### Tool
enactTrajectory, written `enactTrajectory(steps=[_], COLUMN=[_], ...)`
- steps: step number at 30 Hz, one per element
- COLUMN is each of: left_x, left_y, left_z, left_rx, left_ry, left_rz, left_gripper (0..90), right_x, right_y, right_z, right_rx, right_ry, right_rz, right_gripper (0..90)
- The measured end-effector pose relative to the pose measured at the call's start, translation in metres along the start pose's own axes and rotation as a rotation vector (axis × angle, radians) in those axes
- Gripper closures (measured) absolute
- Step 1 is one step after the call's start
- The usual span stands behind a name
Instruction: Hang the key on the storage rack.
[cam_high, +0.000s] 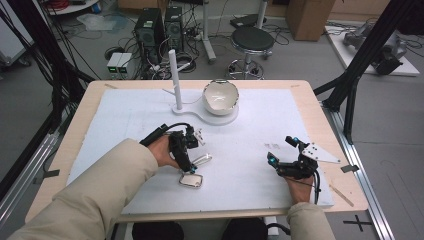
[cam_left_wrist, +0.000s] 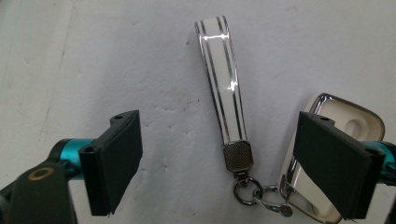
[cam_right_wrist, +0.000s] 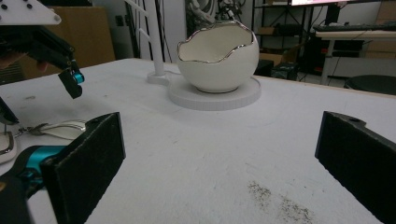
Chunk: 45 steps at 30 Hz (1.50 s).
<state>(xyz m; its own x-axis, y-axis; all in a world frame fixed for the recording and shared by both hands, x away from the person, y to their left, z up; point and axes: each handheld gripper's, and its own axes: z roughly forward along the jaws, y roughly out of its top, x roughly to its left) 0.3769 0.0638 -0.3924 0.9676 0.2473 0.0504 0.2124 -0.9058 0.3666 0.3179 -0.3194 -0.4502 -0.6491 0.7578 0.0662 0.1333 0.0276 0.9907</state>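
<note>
Left gripper (cam_left_wrist: 224, 163) hovers over the key fob (cam_left_wrist: 327, 154) and its strap (cam_left_wrist: 222, 79) on the table (cam_high: 250, 150), jaws wide, nothing grasped. Right gripper (cam_high: 286, 150) idles apart, likewise wide and empty. Pickup judged not yet begun.

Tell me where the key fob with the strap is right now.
In the high view the key fob lies on the white mat at front left, just below the open left gripper, its strap pointing toward the egg-shaped bowl.
</note>
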Motion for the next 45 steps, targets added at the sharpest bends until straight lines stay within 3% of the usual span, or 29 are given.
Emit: enactTrajectory(steps=[8, 19, 26, 34, 38, 45], left_x=[-0.002, -0.003, -0.004, -0.007, -0.008, -0.011], left_y=[0.002, 0.004, 0.005, 0.009, 0.010, 0.011], left_z=[0.003, 0.007, 0.009, 0.011, 0.014, 0.015], left_rx=[0.052, 0.109, 0.134, 0.167, 0.189, 0.210], left_ry=[-0.001, -0.037, -0.043, -0.037, -0.031, -0.017], left_rz=[-0.015, -0.044, -0.063, -0.065, -0.071, -0.070], left_gripper=[29.4, 48.5, 53.9, 62.5, 71.0, 73.9], right_x=[0.000, 0.000, 0.000, -0.001, 0.000, 0.000], right_y=[0.000, 0.000, 0.000, 0.000, 0.000, 0.000], right_z=[0.000, 0.000, 0.000, 0.000, 0.000, 0.000], right_rx=[0.000, -0.002, -0.003, -0.005, -0.003, -0.003], right_ry=[0.000, -0.004, -0.004, -0.005, -0.005, -0.005], right_rz=[0.000, 0.000, 0.001, -0.002, 0.001, 0.001], right_gripper=[0.6, 0.6, 0.6, 0.6, 0.6, 0.6])
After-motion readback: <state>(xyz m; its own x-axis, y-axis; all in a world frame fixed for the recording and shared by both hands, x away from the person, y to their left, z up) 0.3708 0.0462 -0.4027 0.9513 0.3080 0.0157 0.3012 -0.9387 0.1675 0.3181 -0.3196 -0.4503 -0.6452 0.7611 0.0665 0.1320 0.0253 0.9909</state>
